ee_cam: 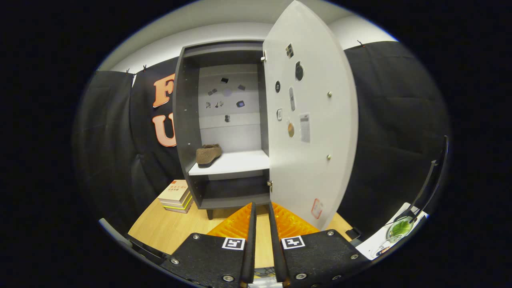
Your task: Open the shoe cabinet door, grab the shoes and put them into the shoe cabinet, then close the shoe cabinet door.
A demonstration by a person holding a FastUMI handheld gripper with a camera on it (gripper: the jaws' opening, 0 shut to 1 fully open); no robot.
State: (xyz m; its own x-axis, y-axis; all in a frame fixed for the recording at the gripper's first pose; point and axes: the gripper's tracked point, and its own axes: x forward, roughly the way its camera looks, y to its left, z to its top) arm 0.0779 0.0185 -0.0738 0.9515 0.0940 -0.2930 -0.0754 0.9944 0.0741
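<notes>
A: What stood around the shoe cabinet (224,120)?

B: It sat on a wooden desk (168,228). A stack of books (176,197) lay just beside its left foot, touching or nearly touching the side wall. Off to the right, near the desk's edge, was a white sheet (384,240) with a small green dish (400,228) on it.

A: And the cabinet door (310,120)?

B: It was swung wide, hinged on the right, its inner face dotted with small stickers. It stood between the gripper (262,212) and whatever lay behind it on the right.

A: The shoe?

B: One brown shoe (208,154) rested on the white shelf (234,162), at the left end, against the side wall.

A: The jaws?

B: Nearly pressed together, a narrow gap left, pinching nothing, pointing at the cabinet's base.

A: Anything unclear?

B: The lower compartment was dark; I couldn't make out its contents. The small marks on the back panel were too tiny to identify.
</notes>
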